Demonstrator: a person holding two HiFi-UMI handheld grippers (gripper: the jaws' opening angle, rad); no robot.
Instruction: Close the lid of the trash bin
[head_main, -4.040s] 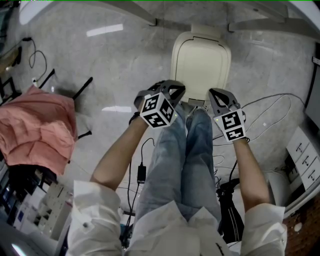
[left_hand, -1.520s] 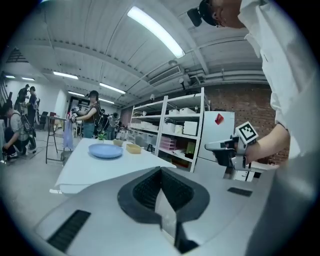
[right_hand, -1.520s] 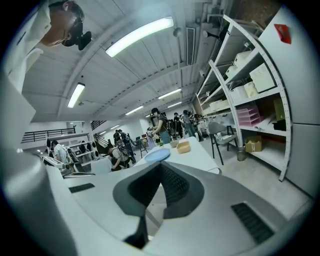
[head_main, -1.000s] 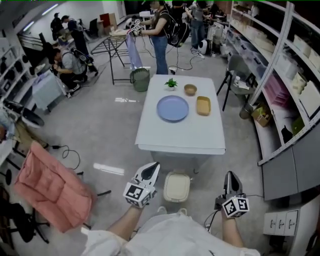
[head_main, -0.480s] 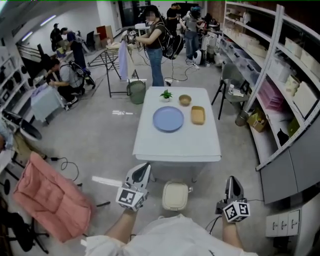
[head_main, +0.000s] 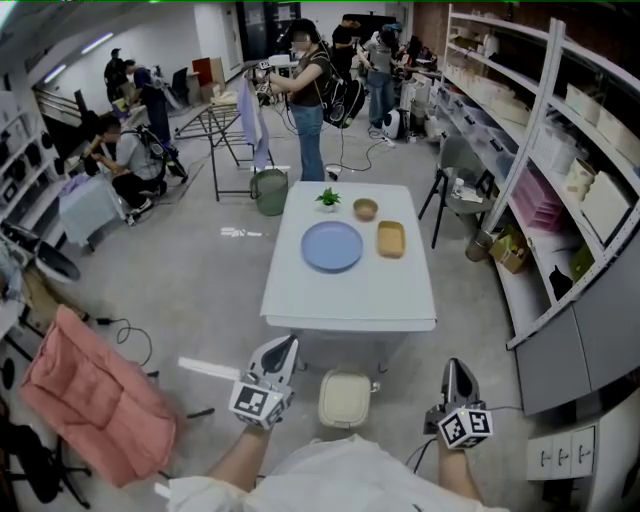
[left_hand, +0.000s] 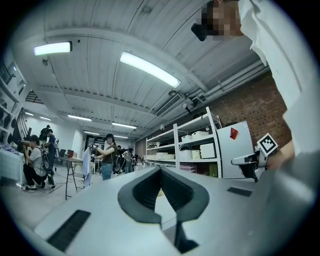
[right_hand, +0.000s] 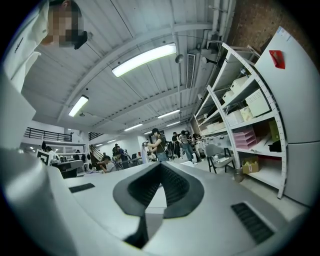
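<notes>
Grey workshop floor (head_main: 200, 290) lies below two idle tools. The left gripper (head_main: 289, 343) has its dark ribbed fingers (left_hand: 142, 195) pressed together on nothing, and the right gripper (head_main: 455, 366) is likewise closed and empty. Both point out level across the room, probably because nothing more needs pushing. Between them in the head view, on the floor by the near edge of the white rectangular bench (head_main: 350, 290), the cream rectangular plastic trash bin (head_main: 346, 398) has its lid lying flat, so the task looks done.
</notes>
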